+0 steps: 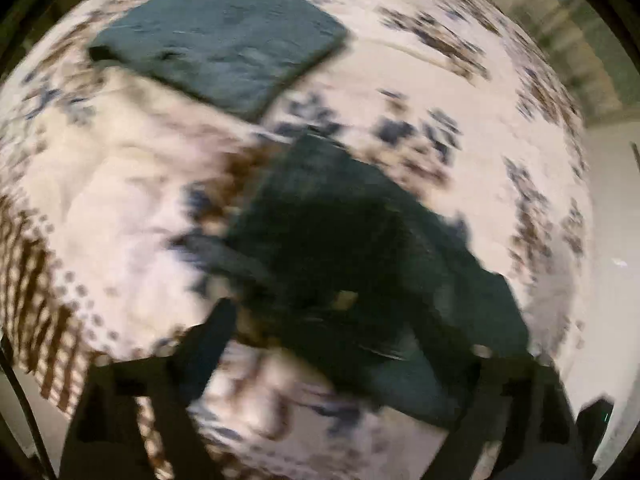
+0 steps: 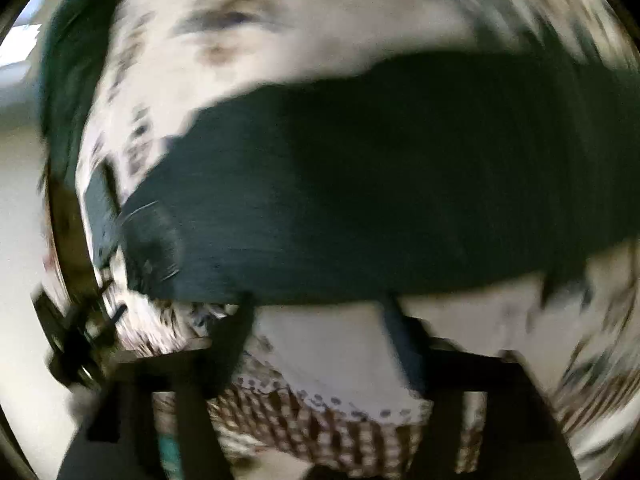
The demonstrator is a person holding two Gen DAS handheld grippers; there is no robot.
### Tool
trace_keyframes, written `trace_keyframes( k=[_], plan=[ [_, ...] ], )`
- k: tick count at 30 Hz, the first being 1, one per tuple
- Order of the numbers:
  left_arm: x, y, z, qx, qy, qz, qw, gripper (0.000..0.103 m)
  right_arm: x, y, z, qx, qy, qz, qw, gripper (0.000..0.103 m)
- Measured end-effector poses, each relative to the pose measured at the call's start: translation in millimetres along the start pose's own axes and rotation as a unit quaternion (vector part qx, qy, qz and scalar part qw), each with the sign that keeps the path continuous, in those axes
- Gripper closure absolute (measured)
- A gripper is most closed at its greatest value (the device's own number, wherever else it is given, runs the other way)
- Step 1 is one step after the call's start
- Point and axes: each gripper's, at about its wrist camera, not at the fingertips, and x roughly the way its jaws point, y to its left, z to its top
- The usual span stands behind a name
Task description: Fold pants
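Left wrist view: we look steeply down on the dark pants, lying crumpled on a patterned bedspread; a small pale tag shows near the middle of the heap.
Left gripper: we see its fingers spread wide with nothing pressed between them, hanging over the near part of the pants.
Right gripper: fingers likewise released, their tips at the near edge of a long dark leg that runs across the right wrist view.
Where the pants are: on the bed, one part bunched under the left gripper, one leg stretched out flat before the right; neither hand has hold of them.
How they will handle: we judge them soft and limp, fairly heavy for cloth, likely denim or a thick weave; they will sag and drag instead of keeping a shape.
Where to take hold: we would pinch the waistband edge with one gripper and a hem or the leg's edge with the other, catching both layers.
Materials and shapes: the bedspread is pale with blue and brown blotches and a checked brown border; a grey folded garment lies squared off, well apart from the pants.
Limits: both views are blurred, so seams and pockets are beyond us.
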Motion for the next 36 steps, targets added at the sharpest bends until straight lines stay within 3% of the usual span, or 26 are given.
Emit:
trace_keyframes(
  k=[4,7,10,12,13,14,15,16,18,24,30,32,34,36],
  plan=[
    [36.8,-35.1,25.6,-0.01,0.045,-0.041,0.9981,0.011,-2.9,59.1,57.2,-0.116,-0.006,0.012,0.993,0.023],
    [64.8,-67.3,44.6,-0.023,0.071,-0.054,0.9957,0.011,14.7,83.7,112.3,-0.147,0.0,0.012,0.989,0.023],
    [78.0,-77.3,49.9,-0.05,0.101,-0.077,0.9907,0.011,65.8,115.2,166.3,-0.179,0.068,0.006,0.982,0.023],
    [86.5,-82.8,51.3,-0.07,0.121,-0.083,0.9867,0.011,92.9,117.6,180.9,-0.177,0.118,-0.006,0.977,0.032],
    [87.2,-81.0,49.1,-0.08,0.133,-0.088,0.9839,0.011,107.2,115.9,185.8,-0.164,0.146,-0.015,0.975,0.056],
    [90.6,-81.4,49.2,-0.09,0.143,-0.09,0.9816,0.011,108.1,101.9,179.6,-0.156,0.155,-0.019,0.975,0.072],
    [93.4,-81.0,49.0,-0.103,0.154,-0.09,0.9785,0.011,107.9,96.7,175.8,-0.149,0.153,-0.02,0.977,0.072],
    [94.4,-79.4,48.7,-0.116,0.161,-0.092,0.9758,0.011,105.1,95.6,172.8,-0.148,0.148,-0.015,0.978,0.083],
    [96.7,-77.6,47.9,-0.145,0.176,-0.098,0.9686,0.011,91.9,93.3,161.4,-0.151,0.141,0.003,0.978,0.087],
    [103.8,-75.2,41.9,-0.202,0.217,-0.102,0.9497,0.011,51.4,83.2,113.8,-0.16,0.115,0.09,0.976,0.09],
    [124.9,-78.3,38.0,-0.195,0.231,-0.046,0.952,0.012,37.2,86.5,66.5,-0.203,0.109,0.113,0.967,0.09],
    [125.6,-78.8,35.4,-0.18,0.221,-0.024,0.9581,0.031,37.9,89.1,53.0,-0.22,0.112,0.113,0.962,0.09],
    [123.5,-76.5,30.4,-0.159,0.208,-0.008,0.965,0.058,38.7,90.7,44.5,-0.236,0.111,0.11,0.959,0.09],
    [119.0,-71.1,24.1,-0.145,0.194,-0.008,0.9701,0.069,40.3,88.3,43.4,-0.24,0.112,0.112,0.958,0.09]
  ],
)
